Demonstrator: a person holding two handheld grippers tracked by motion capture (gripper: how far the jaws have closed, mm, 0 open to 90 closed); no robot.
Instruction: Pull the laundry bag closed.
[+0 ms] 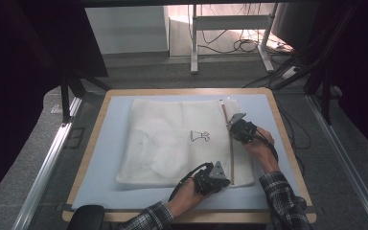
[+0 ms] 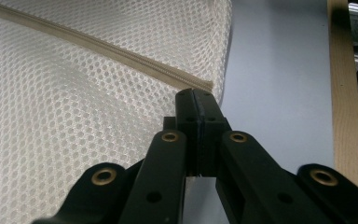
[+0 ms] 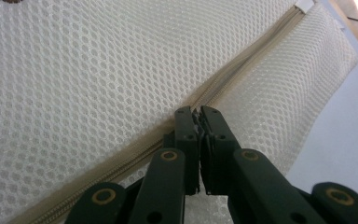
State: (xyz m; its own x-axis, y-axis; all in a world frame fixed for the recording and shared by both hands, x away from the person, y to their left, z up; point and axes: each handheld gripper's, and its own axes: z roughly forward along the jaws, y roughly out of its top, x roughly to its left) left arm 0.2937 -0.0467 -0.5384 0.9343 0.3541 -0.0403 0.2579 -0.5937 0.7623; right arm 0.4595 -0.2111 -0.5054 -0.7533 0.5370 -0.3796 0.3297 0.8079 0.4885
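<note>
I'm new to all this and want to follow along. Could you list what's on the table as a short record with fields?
surface: blue mat on a wooden table
item: white mesh bag, lying flat
zipper: runs along the bag's right side
left gripper: jaws shut, at the zipper's near end
right gripper: jaws shut on the zipper, partway along it
print: small dark figure on the bag
</note>
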